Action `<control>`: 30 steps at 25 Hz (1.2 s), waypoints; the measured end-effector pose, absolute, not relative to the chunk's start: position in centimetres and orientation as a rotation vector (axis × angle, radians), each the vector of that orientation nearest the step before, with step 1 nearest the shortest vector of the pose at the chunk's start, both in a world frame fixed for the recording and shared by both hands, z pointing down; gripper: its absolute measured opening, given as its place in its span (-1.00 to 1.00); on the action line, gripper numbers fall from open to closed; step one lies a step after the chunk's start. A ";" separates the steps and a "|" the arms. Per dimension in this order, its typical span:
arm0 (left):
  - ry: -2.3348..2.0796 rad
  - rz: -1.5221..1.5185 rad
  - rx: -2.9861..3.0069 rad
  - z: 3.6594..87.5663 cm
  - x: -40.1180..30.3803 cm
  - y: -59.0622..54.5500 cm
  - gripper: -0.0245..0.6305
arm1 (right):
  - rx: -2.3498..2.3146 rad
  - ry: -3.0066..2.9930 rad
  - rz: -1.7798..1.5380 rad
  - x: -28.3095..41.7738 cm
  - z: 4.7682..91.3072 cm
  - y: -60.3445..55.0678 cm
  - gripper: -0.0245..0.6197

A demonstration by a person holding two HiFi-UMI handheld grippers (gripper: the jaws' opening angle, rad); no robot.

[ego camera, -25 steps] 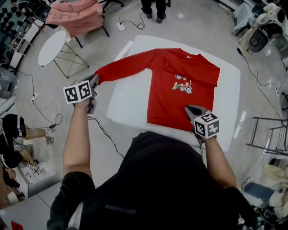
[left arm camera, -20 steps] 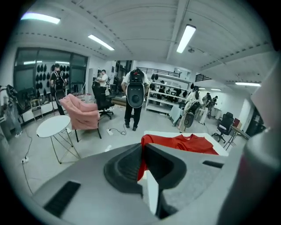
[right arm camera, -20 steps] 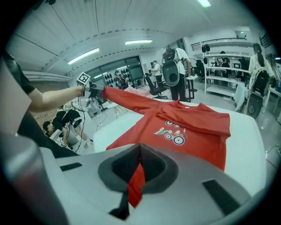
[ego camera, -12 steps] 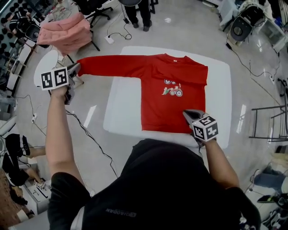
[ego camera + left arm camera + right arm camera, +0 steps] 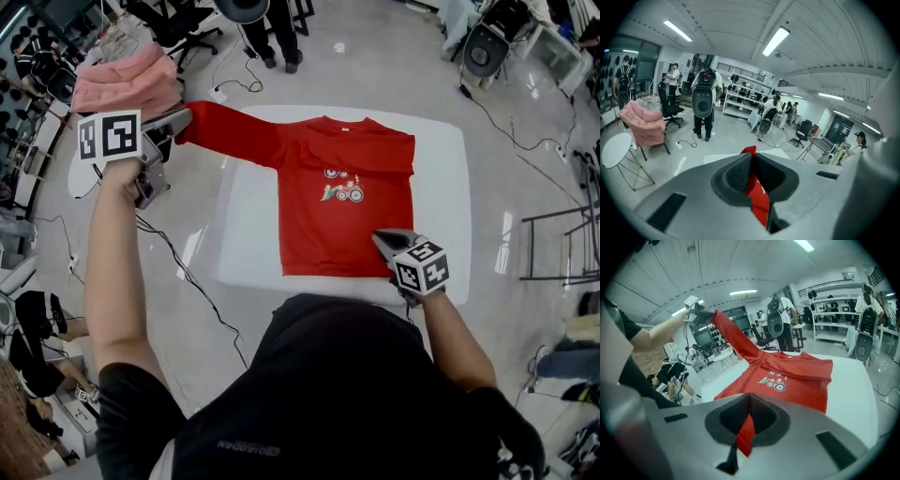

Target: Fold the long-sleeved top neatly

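A red long-sleeved top [image 5: 342, 202] with a small printed picture lies front up on a white table [image 5: 248, 239]. Its left sleeve [image 5: 230, 131] is stretched out and lifted off the table to the upper left. My left gripper [image 5: 178, 120] is shut on that sleeve's cuff [image 5: 757, 190], held high beyond the table's left edge. At the near edge, my right gripper [image 5: 382, 241] is shut on the top's bottom hem [image 5: 746, 434]. The top [image 5: 790, 376] and the raised sleeve [image 5: 733, 336] also show in the right gripper view.
A pink padded chair [image 5: 127, 82] and a small round white table [image 5: 80, 164] stand left of the big table. Cables [image 5: 187, 277] run over the floor. A person [image 5: 267, 33] stands beyond the table's far edge. A metal rack [image 5: 558, 244] is at the right.
My left gripper has risen and swung up and away to the left with the cuff, lifting the sleeve off the table and pulling it taut. The right gripper has barely shifted on the hem.
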State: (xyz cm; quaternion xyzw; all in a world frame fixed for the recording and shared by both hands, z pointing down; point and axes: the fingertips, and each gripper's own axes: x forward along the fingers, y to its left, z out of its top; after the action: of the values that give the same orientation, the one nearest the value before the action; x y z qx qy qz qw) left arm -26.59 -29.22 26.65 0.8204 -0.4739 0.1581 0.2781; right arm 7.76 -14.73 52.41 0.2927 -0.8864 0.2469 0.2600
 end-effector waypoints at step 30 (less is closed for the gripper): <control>-1.129 0.874 1.973 44.7 7.2 -40.3 -0.86 | 1.041 -2.380 0.827 22.8 52.5 -12.0 -0.91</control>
State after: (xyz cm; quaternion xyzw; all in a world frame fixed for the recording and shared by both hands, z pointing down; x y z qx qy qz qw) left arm 7.22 -40.31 44.72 0.7602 -0.4350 0.3367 0.3458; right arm 22.85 -12.04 52.46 0.3736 -0.8543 0.2968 0.2063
